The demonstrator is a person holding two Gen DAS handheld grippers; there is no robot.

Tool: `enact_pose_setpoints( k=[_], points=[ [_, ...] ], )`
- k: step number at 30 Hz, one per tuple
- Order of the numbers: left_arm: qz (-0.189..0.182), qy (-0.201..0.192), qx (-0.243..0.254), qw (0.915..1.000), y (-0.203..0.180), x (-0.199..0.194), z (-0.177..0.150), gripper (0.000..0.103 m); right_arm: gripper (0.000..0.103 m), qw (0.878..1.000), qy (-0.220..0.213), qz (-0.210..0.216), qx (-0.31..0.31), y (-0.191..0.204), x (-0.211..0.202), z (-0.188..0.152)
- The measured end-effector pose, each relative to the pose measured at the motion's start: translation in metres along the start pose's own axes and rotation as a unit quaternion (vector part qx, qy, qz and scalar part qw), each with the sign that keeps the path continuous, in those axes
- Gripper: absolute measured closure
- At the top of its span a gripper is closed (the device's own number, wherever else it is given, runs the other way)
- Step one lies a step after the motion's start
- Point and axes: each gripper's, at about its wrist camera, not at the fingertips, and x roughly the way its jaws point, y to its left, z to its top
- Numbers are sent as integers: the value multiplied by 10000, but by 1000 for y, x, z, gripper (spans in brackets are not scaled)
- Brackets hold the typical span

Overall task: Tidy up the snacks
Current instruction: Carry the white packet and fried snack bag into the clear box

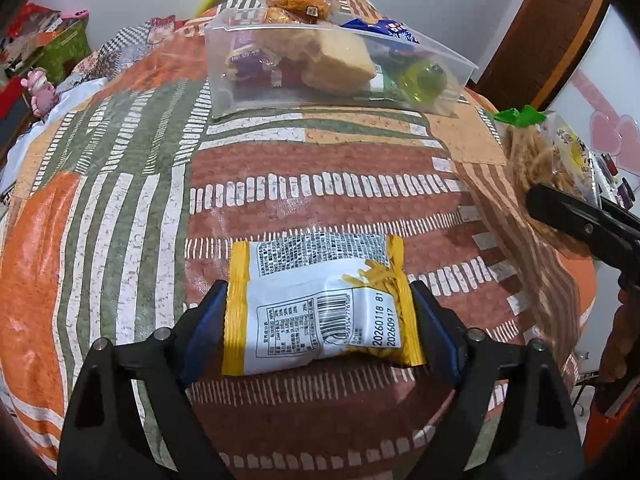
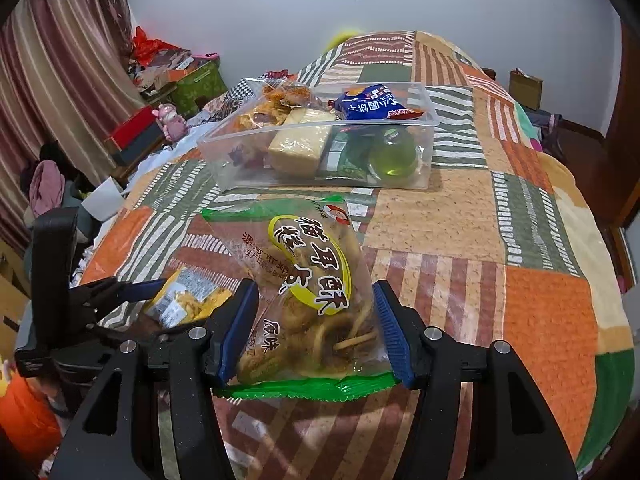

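My left gripper (image 1: 318, 320) is shut on a small yellow-and-white snack packet (image 1: 320, 304), held above the patterned cloth; the packet also shows in the right wrist view (image 2: 188, 298). My right gripper (image 2: 314, 328) is shut on a clear bag of fried twists with green ends (image 2: 308, 292); that bag shows at the right edge of the left wrist view (image 1: 548, 160). A clear plastic bin (image 1: 332, 96) with several snacks stands farther back on the cloth, also in the right wrist view (image 2: 320, 176).
The patchwork cloth (image 2: 460, 240) covers the whole surface. A bag of orange snacks (image 1: 296, 0) leans at the bin's far side. Boxes and a pink toy (image 2: 172, 120) sit off the left edge. A wooden door frame (image 1: 560, 28) stands at the right.
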Motion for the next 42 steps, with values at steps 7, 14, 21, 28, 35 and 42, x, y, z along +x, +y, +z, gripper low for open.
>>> enact_pose_setpoints(
  k=[7,14,21,28,35,42],
  points=[
    [19,-144,81,9999,2,-9,5,36,48,9999,-79,66,69,0,-1,0],
    [-89,-452,8,9989,5,-27,19,37,48,9998,-147,70,68,-1,-3,5],
    [-239,-948,-99,9952,10,-51,57,37,48,9995,-317,18,50,-4,-3,26],
    [-235,-1314,-150,9909,17,-54,105,37,48,9984,-551,-70,-31,-5,2,56],
    [-99,-1426,-129,9897,25,-37,147,37,48,9972,-743,-95,-62,-7,18,95],
    [133,-1413,-181,9897,34,-9,180,37,48,9975,-696,-39,-79,-14,47,126]
  ],
)
